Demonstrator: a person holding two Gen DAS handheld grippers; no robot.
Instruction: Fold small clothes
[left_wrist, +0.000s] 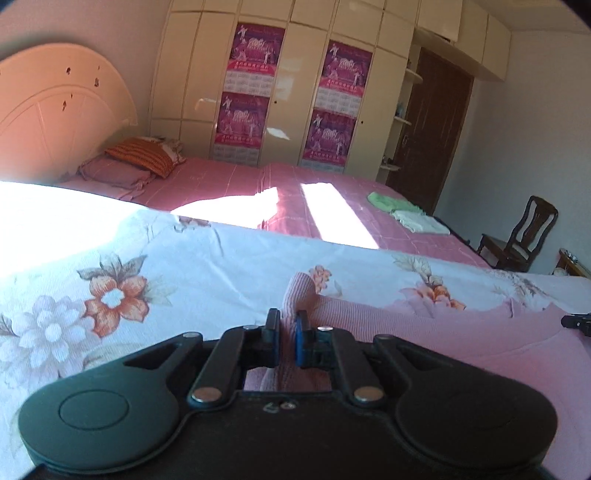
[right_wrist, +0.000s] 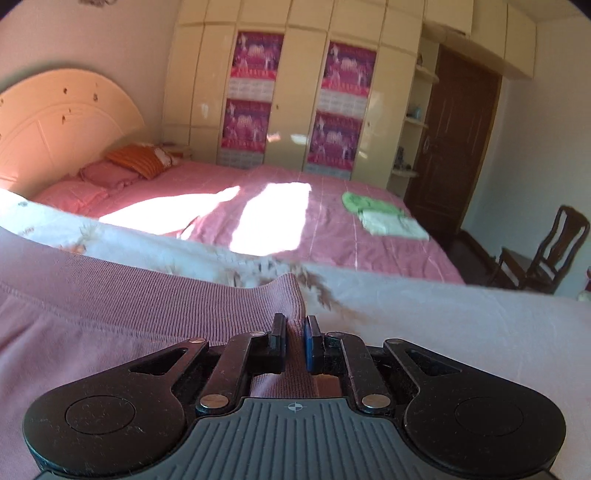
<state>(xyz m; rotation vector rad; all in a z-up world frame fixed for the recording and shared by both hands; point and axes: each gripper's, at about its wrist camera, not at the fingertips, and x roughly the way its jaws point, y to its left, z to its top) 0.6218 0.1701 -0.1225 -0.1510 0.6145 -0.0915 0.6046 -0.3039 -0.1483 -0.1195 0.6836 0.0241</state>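
Pink ribbed knit is bunched in both sets of tongs right now. The left tongs (left_wrist: 287, 325) are clenched on a pinch of the pink garment (left_wrist: 461, 343), a little peak of its ribbed edge poking up just past the fingertips. Over in the right wrist view, the right tongs (right_wrist: 295, 332) are clamped just the same on another fold of that ribbed band, cloth squeezed between the black pad and the blue one.

The garment lies flat on the floral quilt (left_wrist: 129, 280), spread across the near side of the bed, with the pink bedsheet (left_wrist: 332, 206) stretching away beyond. From the left tongs the cloth runs off to the right; from the right tongs it runs off to the left. So the piece is strung between the two hands, its long axis crosswise to both, and each hand owns one end of the same ribbed edge. Neither is nearer: they share it. The tip of the other gripper just peeks in at the right edge of the left view.

My read: with that edge held at both ends, the fold wants both hands carrying it together, level, so the edge stays straight. Far back on the sheet sit a green cloth (left_wrist: 388, 202) and a pale folded cloth (left_wrist: 421, 221), well apart from the action.
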